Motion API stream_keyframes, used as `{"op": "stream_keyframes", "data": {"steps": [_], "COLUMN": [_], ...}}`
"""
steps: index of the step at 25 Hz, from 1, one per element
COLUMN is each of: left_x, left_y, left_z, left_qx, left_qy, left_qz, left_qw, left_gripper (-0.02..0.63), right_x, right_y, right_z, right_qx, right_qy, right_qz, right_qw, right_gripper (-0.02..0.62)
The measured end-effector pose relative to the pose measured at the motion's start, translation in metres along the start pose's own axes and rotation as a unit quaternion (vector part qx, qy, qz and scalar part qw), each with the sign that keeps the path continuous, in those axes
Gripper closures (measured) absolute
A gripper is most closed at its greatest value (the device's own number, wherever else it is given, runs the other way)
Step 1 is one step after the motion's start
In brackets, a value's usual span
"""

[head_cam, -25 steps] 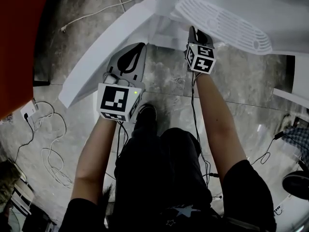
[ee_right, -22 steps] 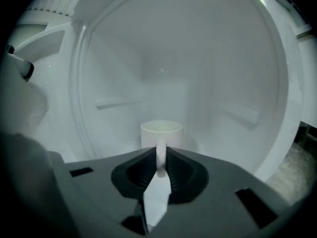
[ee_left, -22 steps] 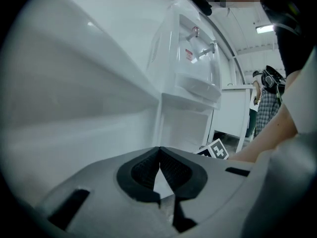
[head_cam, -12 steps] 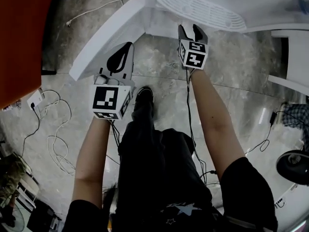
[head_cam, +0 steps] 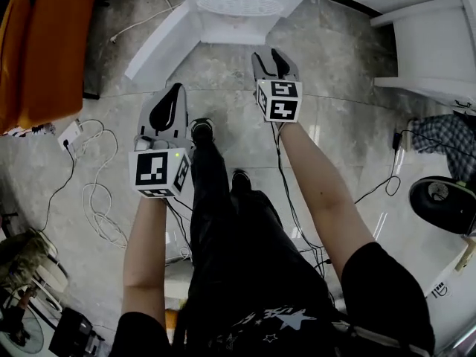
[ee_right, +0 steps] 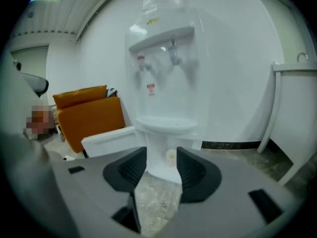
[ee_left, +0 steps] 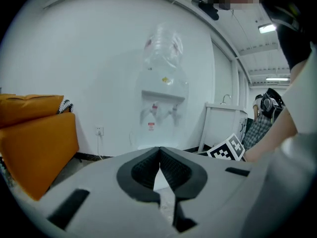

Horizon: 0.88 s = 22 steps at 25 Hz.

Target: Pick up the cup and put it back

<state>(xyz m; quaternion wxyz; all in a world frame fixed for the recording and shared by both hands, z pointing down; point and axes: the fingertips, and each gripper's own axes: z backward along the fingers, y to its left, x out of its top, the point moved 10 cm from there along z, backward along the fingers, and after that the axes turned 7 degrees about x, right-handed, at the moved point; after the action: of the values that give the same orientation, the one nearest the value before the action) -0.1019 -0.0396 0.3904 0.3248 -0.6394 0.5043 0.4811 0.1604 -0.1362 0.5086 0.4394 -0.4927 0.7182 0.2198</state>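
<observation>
Grey left tool (ee_left: pixel 159 151): jaws pressed together, empty. Grey right tool (ee_right: pixel 161 153): jaws apart, just closed a little, gripping nothing. Small pale cup (ee_right: pixel 171 156) stands far beyond on the white water dispenser (ee_right: pixel 163 58) base.

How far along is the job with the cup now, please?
Looks done: the cup stands at the foot of the water dispenser, away from both grippers. In hand: nothing; the right gripper is open and empty, its jaws just closing a little, and the left gripper is shut and empty. Left: probably nothing.
</observation>
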Motion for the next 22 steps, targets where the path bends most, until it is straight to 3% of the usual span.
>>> {"op": "stream_keyframes", "data": {"steps": [9, 12, 16, 22], "left_x": [0.088, 0.108, 0.123, 0.125], "left_y": [-0.059, -0.07, -0.083, -0.089], "left_z": [0.104, 0.132, 0.177, 0.26], "left_qx": [0.021, 0.029, 0.032, 0.032], "left_qy": [-0.036, -0.054, -0.067, -0.078], "left_qz": [0.015, 0.016, 0.014, 0.017], "left_qw": [0.999, 0.998, 0.9972, 0.9963], "left_gripper": [0.597, 0.597, 0.597, 0.597], "right_x": [0.088, 0.111, 0.123, 0.126], "right_y": [0.021, 0.03, 0.05, 0.096], "right_z": [0.166, 0.208, 0.263, 0.345], "right_qx": [0.025, 0.024, 0.015, 0.013], "right_qy": [-0.084, -0.104, -0.126, -0.164], "right_qz": [-0.008, 0.015, 0.042, 0.044], "right_qw": [0.996, 0.994, 0.991, 0.985], "right_gripper": [0.435, 0.47, 0.533, 0.588]}}
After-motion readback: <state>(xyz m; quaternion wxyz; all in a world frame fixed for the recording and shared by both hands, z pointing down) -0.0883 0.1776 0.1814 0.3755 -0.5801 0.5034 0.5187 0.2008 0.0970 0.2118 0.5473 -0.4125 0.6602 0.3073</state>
